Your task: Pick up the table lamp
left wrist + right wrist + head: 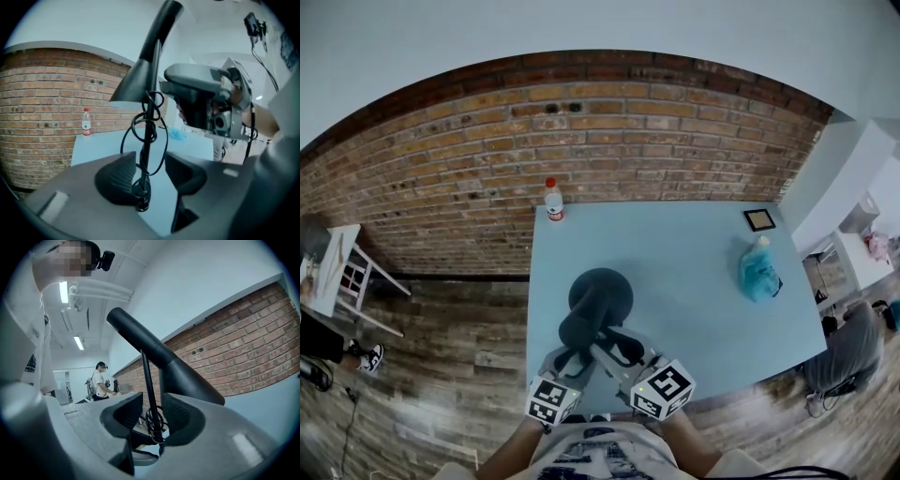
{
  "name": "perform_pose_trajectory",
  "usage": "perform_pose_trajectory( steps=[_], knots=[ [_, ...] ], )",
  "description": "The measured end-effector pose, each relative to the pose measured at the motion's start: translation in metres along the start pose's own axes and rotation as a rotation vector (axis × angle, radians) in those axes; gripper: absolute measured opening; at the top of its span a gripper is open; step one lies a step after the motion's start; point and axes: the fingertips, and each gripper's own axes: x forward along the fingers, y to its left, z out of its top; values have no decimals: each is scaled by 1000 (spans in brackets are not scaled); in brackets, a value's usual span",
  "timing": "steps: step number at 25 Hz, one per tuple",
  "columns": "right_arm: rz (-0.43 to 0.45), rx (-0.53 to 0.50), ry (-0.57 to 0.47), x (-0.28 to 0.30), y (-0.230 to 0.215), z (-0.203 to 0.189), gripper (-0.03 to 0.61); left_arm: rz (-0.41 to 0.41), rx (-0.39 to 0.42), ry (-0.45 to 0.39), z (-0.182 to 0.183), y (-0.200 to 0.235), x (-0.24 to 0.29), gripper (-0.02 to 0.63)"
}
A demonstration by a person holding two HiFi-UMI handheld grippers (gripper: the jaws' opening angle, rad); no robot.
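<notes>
**Table lamp** (598,300) stands on the table (694,319), close to its near edge and nearer the left edge than the right. The dark round base (605,281) appears to sit flat on the top. The shade (133,86) hangs out to one side from a bent arm, so the weight is judged off-centre. The cord (141,190) is looped round the stem (146,157), which keeps it from trailing on a lift.

**Left gripper** (152,172): released. The jaws stand apart with the stem and cord loops between them, a gap on each side, pads not pressing.

**Right gripper** (152,414): the same. Its jaws stand apart around the stem low down, with no contact seen.

Nothing is grasped yet. Both grippers reach in from the near edge and flank the stem from opposite sides. Judged reason: the stem is the only part thin enough for the jaws, and two holds would stop the lopsided shade from swinging the lamp round.

**Risk (judgement):** the pads may close on loose cord rather than stem and slip.

**Surroundings:**
- Bottle (553,201) at the far left corner.
- Small frame (759,219) near the far right corner.
- Blue bag (758,270) towards the right edge.
- All three are well apart from the lamp.
- Brick wall (487,159) lies beyond the far edge.
</notes>
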Motion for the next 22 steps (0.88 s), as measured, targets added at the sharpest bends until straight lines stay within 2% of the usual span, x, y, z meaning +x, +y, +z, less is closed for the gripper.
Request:
perform_pose_trajectory(
  steps=[4, 16, 20, 22],
  knots=[
    [48, 1, 11, 7, 5, 2, 149, -4, -10, 5, -1, -1, 10, 204],
    [95, -50, 50, 22, 13, -7, 146, 19, -29, 26, -20, 9, 28, 199],
    [57, -52, 50, 23, 9, -9, 143, 39, -21, 14, -19, 11, 30, 174],
    [28, -58, 44, 22, 7, -10, 81, 43, -16, 27, -20, 11, 29, 146]
  ],
)
